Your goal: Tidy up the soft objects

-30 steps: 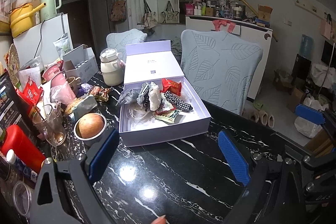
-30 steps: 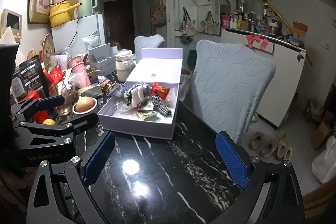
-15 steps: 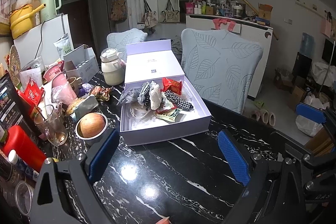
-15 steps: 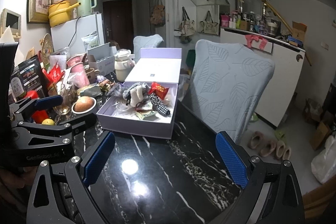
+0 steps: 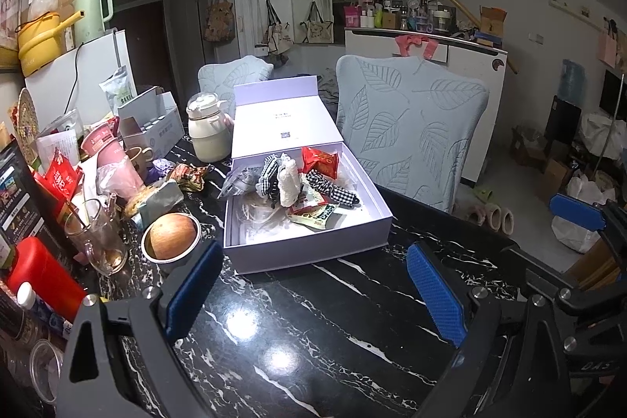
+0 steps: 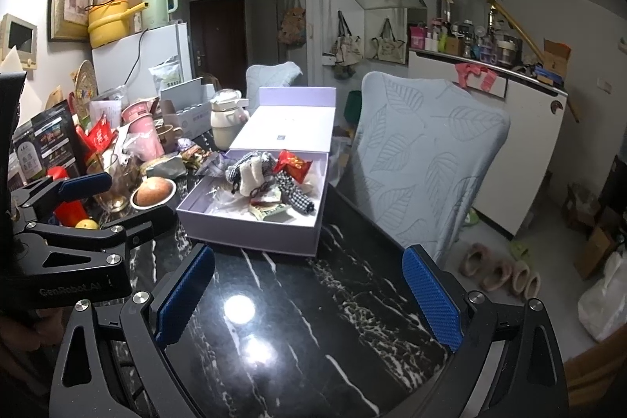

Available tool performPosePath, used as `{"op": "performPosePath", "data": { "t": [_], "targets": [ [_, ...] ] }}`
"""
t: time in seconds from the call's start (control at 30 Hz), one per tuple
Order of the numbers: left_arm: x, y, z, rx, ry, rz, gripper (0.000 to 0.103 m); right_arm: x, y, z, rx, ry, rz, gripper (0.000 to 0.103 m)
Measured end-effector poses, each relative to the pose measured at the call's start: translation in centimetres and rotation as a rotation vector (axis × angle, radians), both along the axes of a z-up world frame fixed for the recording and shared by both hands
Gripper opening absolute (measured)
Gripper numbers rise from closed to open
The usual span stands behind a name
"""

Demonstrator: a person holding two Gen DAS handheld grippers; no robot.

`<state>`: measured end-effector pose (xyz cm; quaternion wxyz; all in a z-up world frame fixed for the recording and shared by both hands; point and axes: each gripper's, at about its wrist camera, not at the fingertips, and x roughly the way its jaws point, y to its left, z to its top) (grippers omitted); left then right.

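A lilac box [image 5: 309, 253] with its lid up sits open on the black marble table; it also shows in the right wrist view [image 6: 250, 236]. Inside lie a white sock [image 5: 289, 179], checked cloth pieces [image 5: 333, 187], a red snack packet [image 5: 319, 161] and a green packet [image 5: 313, 212]. My left gripper [image 5: 313, 286] is open and empty, hovering in front of the box. My right gripper [image 6: 305, 290] is open and empty, also short of the box. The left gripper [image 6: 78, 206] shows at the left of the right wrist view.
Clutter crowds the table's left: a metal bowl holding a round fruit [image 5: 170, 239], a glass mug [image 5: 96, 236], a red container [image 5: 43, 271], a cream jug [image 5: 207, 132], snack wrappers [image 5: 188, 175]. A leaf-patterned chair [image 5: 411, 132] stands behind the table's right edge.
Both grippers have drifted slightly; the box sits a touch farther in view. Nothing was picked up or let go.
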<state>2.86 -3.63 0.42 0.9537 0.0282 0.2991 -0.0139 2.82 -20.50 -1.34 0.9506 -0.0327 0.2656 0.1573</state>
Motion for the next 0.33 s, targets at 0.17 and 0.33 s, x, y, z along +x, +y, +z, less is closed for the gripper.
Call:
{"op": "performPosePath", "data": {
  "t": [0.17,0.33],
  "targets": [
    [0.15,-0.03,-0.10,-0.006,0.010,-0.004,0.096,0.06,-0.03,-0.09,0.002,0.006,-0.003,0.098],
    [0.30,-0.01,-0.27,-0.010,0.016,-0.007,0.096,0.10,-0.07,-0.13,0.004,0.008,-0.003,0.098]
  ]
}}
